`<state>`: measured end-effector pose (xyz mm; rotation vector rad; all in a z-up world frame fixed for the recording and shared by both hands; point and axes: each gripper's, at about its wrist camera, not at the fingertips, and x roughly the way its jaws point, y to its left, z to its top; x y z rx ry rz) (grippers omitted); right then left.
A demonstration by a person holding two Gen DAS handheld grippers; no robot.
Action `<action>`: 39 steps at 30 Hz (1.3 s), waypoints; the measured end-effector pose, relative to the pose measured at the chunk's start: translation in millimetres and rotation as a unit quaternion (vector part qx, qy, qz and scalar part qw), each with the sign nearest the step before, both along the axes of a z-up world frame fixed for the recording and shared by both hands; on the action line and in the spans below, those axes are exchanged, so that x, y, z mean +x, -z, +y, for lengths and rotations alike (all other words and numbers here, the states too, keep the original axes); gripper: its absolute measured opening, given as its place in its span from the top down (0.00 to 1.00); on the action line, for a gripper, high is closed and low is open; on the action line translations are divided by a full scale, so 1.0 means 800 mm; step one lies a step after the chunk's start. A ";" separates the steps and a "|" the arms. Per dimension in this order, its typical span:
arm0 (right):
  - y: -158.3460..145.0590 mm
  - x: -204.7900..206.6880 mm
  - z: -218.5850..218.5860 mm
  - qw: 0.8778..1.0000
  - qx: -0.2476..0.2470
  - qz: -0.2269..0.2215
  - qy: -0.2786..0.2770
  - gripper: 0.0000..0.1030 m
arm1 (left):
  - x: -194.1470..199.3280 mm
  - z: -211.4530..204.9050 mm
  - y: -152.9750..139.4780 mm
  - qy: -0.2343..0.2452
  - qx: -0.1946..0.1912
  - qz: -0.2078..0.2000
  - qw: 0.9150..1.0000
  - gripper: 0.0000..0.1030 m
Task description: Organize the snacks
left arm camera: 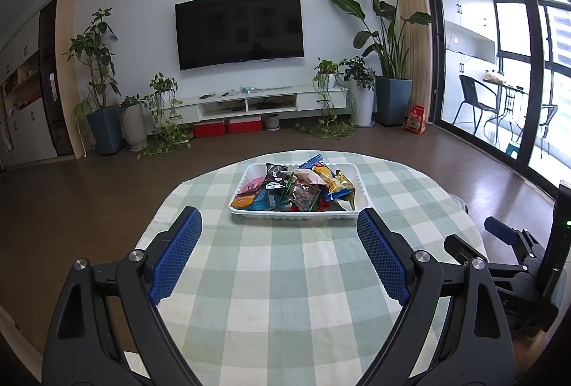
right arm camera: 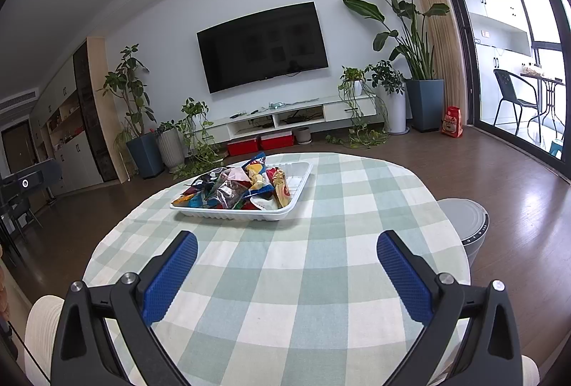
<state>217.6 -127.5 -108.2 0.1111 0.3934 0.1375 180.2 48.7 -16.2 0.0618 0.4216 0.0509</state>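
A round table under a green-and-white checked tablecloth (left arm camera: pixel 285 279) fills the near part of both views. On its far half sits a white plastic tray (left arm camera: pixel 296 215), heaped with snack packets (left arm camera: pixel 296 189) — blue, red, orange, black and clear wrappers overlapping one another, none lying outside the tray. In the right wrist view the same tray (right arm camera: pixel 246 215) stands left of centre, its far right part bare and ribbed; the snack packets (right arm camera: pixel 235 188) crowd its left and near portions.

The left gripper (left arm camera: pixel 280 225) hangs over the near cloth with its jaws spread wide. Nothing lies between the blue pads (left arm camera: pixel 175 257). Its right fingertip reaches just to the near right corner of the tray as seen; whether it touches cannot be told.

The right gripper (right arm camera: pixel 287 243) likewise stands with jaws wide apart over bare cloth, well short of the tray, nothing between them. It also shows at the right edge of the left wrist view (left arm camera: pixel 506 236), beside the left one.

Far side of the room: a wall-mounted television (left arm camera: pixel 239 29), a low white media cabinet (left arm camera: pixel 264 100) beneath it, two red boxes (left arm camera: pixel 226 127) on the floor under that, potted plants (left arm camera: pixel 389 39) on both sides. A grey round bin (right arm camera: pixel 464 225) stands just beside the table on the right.
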 end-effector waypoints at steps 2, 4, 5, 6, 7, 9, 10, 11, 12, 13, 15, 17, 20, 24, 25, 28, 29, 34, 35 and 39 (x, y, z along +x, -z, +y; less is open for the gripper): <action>0.000 0.000 0.000 1.000 0.001 -0.001 0.000 0.00 | -0.001 0.000 0.000 0.001 0.001 0.000 1.000 0.14; 0.000 0.000 0.000 1.000 0.000 -0.001 0.000 0.00 | -0.002 0.000 0.000 0.000 0.000 -0.001 1.000 0.14; 0.000 0.000 0.000 1.000 0.000 -0.001 0.000 0.00 | 0.000 0.000 0.000 0.000 0.000 -0.001 1.000 0.14; 0.000 0.000 -0.001 1.000 -0.001 -0.001 -0.001 0.00 | 0.000 0.000 0.000 0.000 -0.001 0.000 1.000 0.14; 0.000 0.000 0.000 1.000 0.000 0.000 -0.001 0.00 | -0.001 0.000 0.000 0.000 -0.001 -0.001 1.000 0.14; 0.000 0.000 0.000 1.000 0.000 0.001 0.000 0.00 | -0.004 0.001 -0.004 0.001 -0.002 -0.002 1.000 0.14; 0.001 -0.001 -0.001 1.000 0.000 0.001 0.000 0.00 | -0.004 0.001 -0.004 0.002 -0.002 -0.003 1.000 0.13; 0.003 -0.001 -0.002 1.000 0.000 0.001 0.000 0.00 | -0.004 0.001 -0.004 0.001 -0.001 -0.003 1.000 0.09; 0.004 -0.002 -0.003 1.000 0.000 0.001 -0.001 0.00 | -0.005 0.001 -0.004 -0.001 0.001 -0.002 1.000 0.06; 0.004 -0.002 -0.002 1.000 -0.001 0.001 -0.001 0.00 | -0.003 0.000 -0.006 -0.002 0.002 -0.005 1.000 0.02; 0.005 -0.002 -0.003 1.000 -0.001 0.001 -0.001 0.00 | -0.006 0.001 -0.011 0.001 0.000 -0.014 1.000 0.02; 0.005 -0.002 -0.002 1.000 -0.001 0.001 -0.001 0.00 | -0.007 0.001 -0.013 -0.001 -0.002 -0.022 1.000 0.01; 0.004 -0.002 -0.002 1.000 0.000 0.002 -0.001 0.00 | -0.007 0.001 -0.014 -0.006 -0.003 -0.024 1.000 0.01; 0.008 -0.001 -0.003 1.000 -0.001 0.004 -0.002 0.00 | -0.003 -0.003 -0.009 -0.030 0.016 -0.019 0.999 0.01; 0.008 -0.002 -0.004 1.000 -0.001 0.004 -0.002 0.00 | -0.002 -0.004 -0.007 -0.039 0.022 -0.016 0.999 0.01; 0.009 -0.001 -0.003 1.000 -0.001 0.005 -0.003 0.00 | 0.009 -0.007 0.002 -0.080 0.046 -0.001 0.996 0.01; 0.009 -0.001 -0.003 1.000 -0.001 0.005 -0.003 0.00 | 0.012 -0.007 0.006 -0.086 0.050 0.004 0.995 0.01; 0.014 -0.003 -0.002 1.000 -0.002 0.007 -0.005 0.00 | 0.018 -0.008 0.021 -0.085 0.053 0.022 0.995 0.01; 0.014 -0.003 -0.002 1.000 -0.002 0.007 -0.005 0.00 | 0.019 -0.007 0.023 -0.080 0.047 0.029 0.995 0.01; 0.013 -0.003 -0.002 1.000 -0.001 0.007 -0.004 0.00 | 0.019 0.015 0.033 -0.032 -0.039 0.039 0.998 0.01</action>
